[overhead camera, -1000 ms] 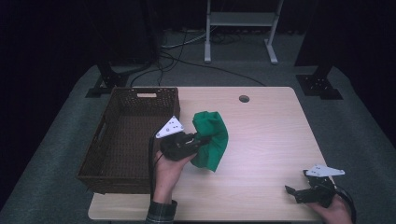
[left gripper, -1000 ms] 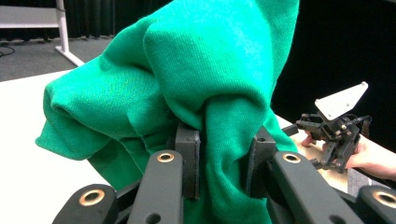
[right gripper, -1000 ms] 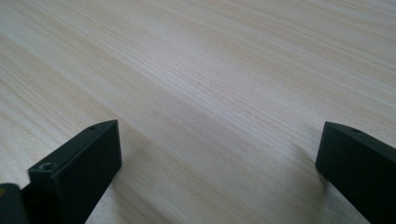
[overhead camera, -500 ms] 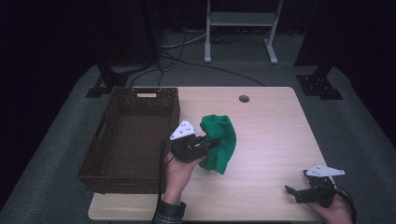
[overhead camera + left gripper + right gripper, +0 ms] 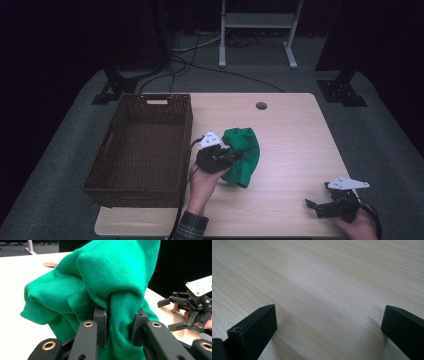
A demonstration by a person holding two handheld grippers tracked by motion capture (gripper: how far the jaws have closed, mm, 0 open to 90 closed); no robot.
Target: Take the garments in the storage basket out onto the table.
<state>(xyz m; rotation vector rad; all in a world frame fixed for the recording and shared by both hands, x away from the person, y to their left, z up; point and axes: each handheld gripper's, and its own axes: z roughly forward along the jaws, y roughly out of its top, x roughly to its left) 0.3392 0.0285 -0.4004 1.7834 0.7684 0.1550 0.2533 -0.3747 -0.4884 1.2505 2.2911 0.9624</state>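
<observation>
No legible text, label, brand, number or sign appears on any surface in the views.

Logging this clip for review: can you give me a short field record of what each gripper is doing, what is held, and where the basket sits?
left gripper: shut on a fold of the green cloth, seen clamped between its pads
right gripper: open, nothing between the jaws, low over the table at its near right corner
basket: brown wicker, on the table's left side, nothing seen inside
cloth position: bunched on the table just right of the basket
</observation>
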